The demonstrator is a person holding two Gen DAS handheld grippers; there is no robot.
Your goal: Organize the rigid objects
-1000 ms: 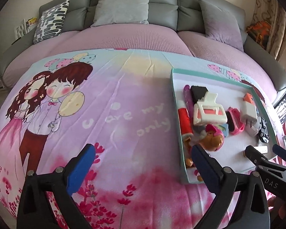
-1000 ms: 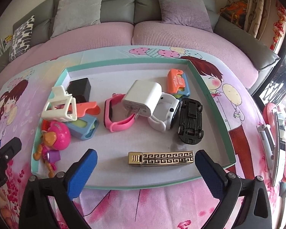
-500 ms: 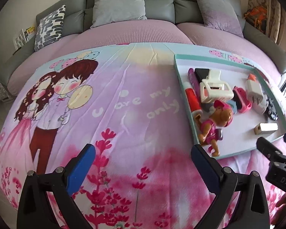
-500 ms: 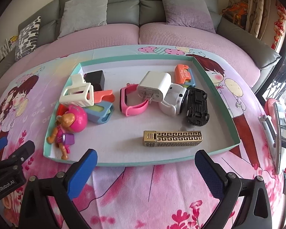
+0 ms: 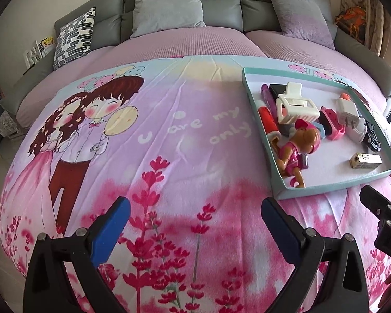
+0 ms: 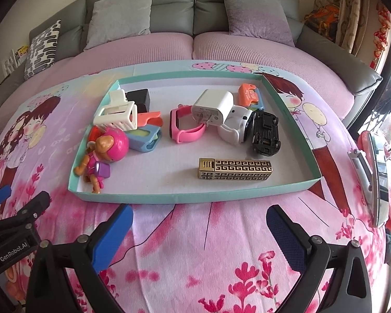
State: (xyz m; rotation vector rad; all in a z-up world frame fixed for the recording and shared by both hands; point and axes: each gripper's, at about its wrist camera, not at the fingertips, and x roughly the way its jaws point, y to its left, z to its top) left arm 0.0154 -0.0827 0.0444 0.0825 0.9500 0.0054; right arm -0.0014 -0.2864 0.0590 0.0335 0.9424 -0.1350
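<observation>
Both grippers, left gripper (image 5: 193,224) and right gripper (image 6: 199,230), hang open and empty, near the shallow teal cardboard tray (image 6: 190,198) of toys (all packed inside). Tidying looks nearly finished; next, maybe straighten the gold patterned box (image 6: 234,169).

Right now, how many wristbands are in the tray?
2: a pink wristband mid-tray, and a white wristband right of it beside the black car. Clutter may hide others.

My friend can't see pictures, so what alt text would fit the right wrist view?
An open right gripper hovers empty before a teal tray of small items: gold patterned case, black toy car, white charger, pink toy figure. The tray lies on a cartoon-print blanket.
</observation>
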